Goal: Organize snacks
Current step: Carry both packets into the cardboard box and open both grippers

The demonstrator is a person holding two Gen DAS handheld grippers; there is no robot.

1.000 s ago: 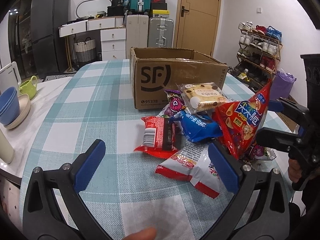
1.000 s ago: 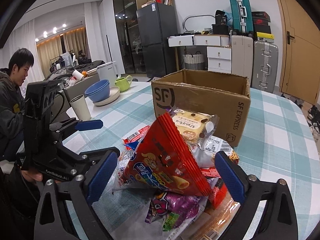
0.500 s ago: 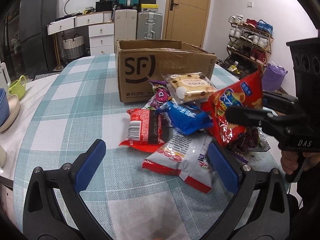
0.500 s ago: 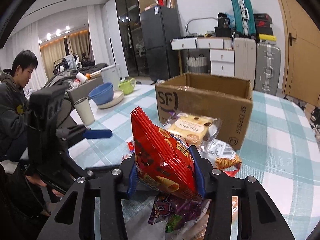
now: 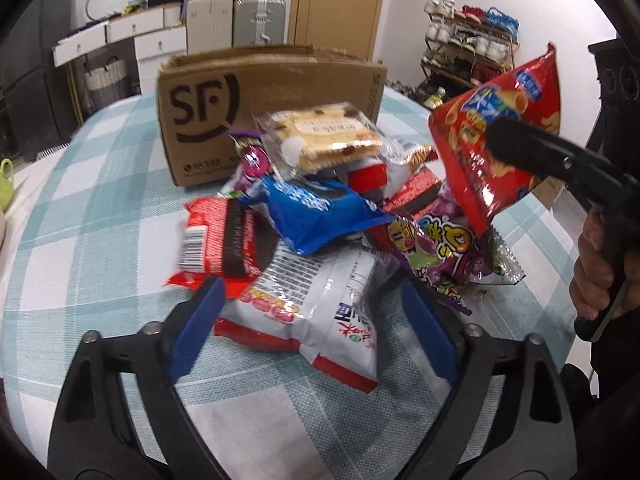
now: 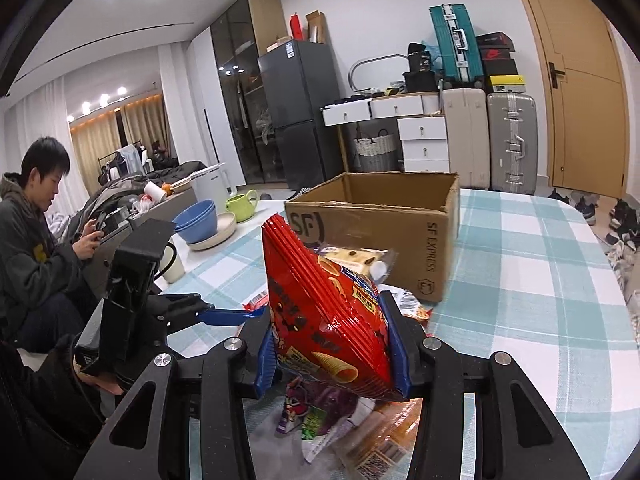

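While right tongs point(image 6: 332, 354) pinch crinkly red bag point(image 6: 328, 320), cardboard box point(image 6: 400, 216) gapes.

We note a red snack bag point(image 6: 332, 320), a blue packet point(image 5: 316, 216), a brown box point(image 5: 272, 96), and a teal-and-white checked desk point(image 5: 100, 220); another wrapper point(image 5: 456, 252) seems purple.

Each tool, the left tool point(image 5: 312, 328) and the right tool point(image 6: 332, 352), is a black plastic frame with silver screws and blue finger pads point(image 5: 192, 328), gripped by a bare hand point(image 5: 592, 276) on a black handle.
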